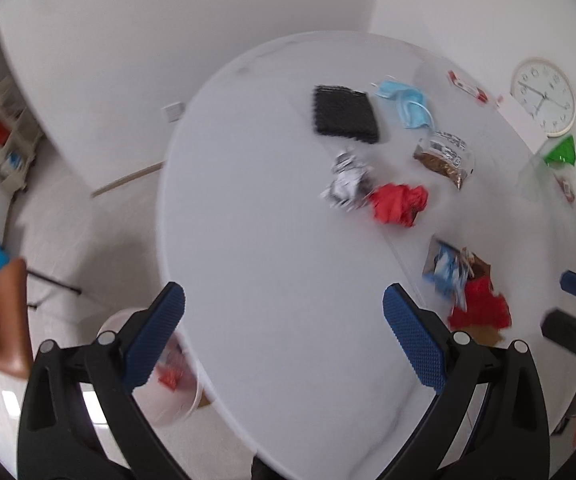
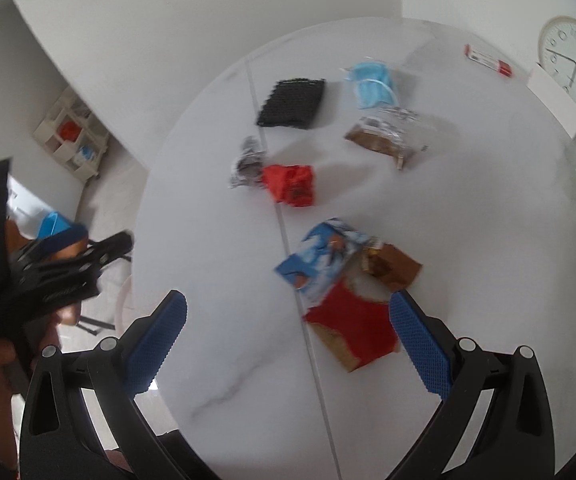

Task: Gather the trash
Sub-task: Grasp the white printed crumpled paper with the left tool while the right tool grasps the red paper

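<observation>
From the left wrist, the left hand-held gripper [image 1: 284, 330] hangs released, jaws wide apart and empty, above the near rim of the white surface [image 1: 248, 208], with bare top between its blue pads [image 1: 413, 344]. Taking the red crumpled wrapper [image 1: 399, 204] as the landmark, the trash spreads around it: a silver crumpled wrapper [image 1: 345, 180] touching its left side, a black mesh pad [image 1: 345, 114] beyond it, a blue face mask [image 1: 405, 104] beyond and to the right, a clear bag of brown crumbs [image 1: 444, 158] to its right, and nearer the camera a blue snack packet [image 1: 445, 270] lying against a torn red carton [image 1: 479, 312]. A clear bin [image 1: 164, 376] sits on the floor under the surface's left edge, already holding some scraps. From the right wrist, the right hand-held gripper [image 2: 288, 338] is likewise released and empty, and the same red crumpled wrapper [image 2: 291, 184] lies well ahead. The torn red carton [image 2: 353, 330] lies just between and ahead of the pads, closer to the right pad [image 2: 419, 344], its long axis running diagonally from near-right to far-left, with the blue snack packet [image 2: 321, 258] overlapping its far end and a brown wrapper [image 2: 391, 266] beside that. The left hand-held gripper [image 2: 88, 256] shows off to the left, over the floor. By my reading the right one is clearly nearer the carton, so a short forward reach there looks like the likely next pick.
</observation>
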A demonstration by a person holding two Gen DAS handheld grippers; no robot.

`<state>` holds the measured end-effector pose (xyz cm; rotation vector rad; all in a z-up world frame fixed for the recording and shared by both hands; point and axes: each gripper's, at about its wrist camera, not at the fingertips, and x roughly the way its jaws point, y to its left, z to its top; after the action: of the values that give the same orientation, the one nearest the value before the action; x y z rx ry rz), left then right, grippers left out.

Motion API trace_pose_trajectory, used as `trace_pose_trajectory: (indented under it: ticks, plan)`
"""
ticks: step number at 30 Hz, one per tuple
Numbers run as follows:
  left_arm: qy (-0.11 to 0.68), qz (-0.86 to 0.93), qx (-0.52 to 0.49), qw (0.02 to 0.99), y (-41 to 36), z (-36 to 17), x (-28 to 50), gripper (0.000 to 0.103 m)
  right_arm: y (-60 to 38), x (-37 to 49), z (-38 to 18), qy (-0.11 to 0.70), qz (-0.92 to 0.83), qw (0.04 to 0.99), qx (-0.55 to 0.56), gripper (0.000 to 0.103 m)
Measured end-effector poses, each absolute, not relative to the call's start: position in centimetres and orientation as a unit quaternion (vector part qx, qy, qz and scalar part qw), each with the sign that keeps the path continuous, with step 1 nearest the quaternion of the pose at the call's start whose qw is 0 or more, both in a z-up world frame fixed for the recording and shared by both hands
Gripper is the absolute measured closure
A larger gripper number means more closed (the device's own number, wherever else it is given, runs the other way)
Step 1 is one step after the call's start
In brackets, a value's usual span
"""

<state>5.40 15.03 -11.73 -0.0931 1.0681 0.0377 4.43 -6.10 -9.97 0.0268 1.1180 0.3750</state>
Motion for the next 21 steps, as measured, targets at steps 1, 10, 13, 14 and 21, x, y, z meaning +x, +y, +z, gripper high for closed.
trace_pose_trajectory:
  ticks: [1, 10, 13, 14, 21]
  plan:
    - [0.509, 0.013, -0.041, 0.86, 14.6, -12.1, 6.5, 0.008, -6.6, 5.0, -10.2, 0.529, 0.172, 0.831, 0.013, 0.002]
    - [0.53, -0.021, -0.007, 0.848, 11.4, -17.2, 15.3, 0.015, -8.8, 8.9, -12.0, 0.542, 0.146, 0.827, 0.024, 0.002]
    - [0.538, -0.029, 0.009, 0.842, 10.9, -18.7, 17.1, 0.021, -9.3, 9.8, -12.5, 0.548, 0.141, 0.824, 0.032, 0.002]
    - [0.54, -0.03, 0.012, 0.841, 10.9, -19.1, 17.6, 0.023, -9.4, 10.0, -12.7, 0.55, 0.139, 0.823, 0.034, 0.002]
    - [0.542, -0.053, 0.01, 0.838, 10.5, -20.5, 19.8, 0.024, -9.8, 11.3, -14.1, 0.564, 0.131, 0.814, 0.041, 0.002]
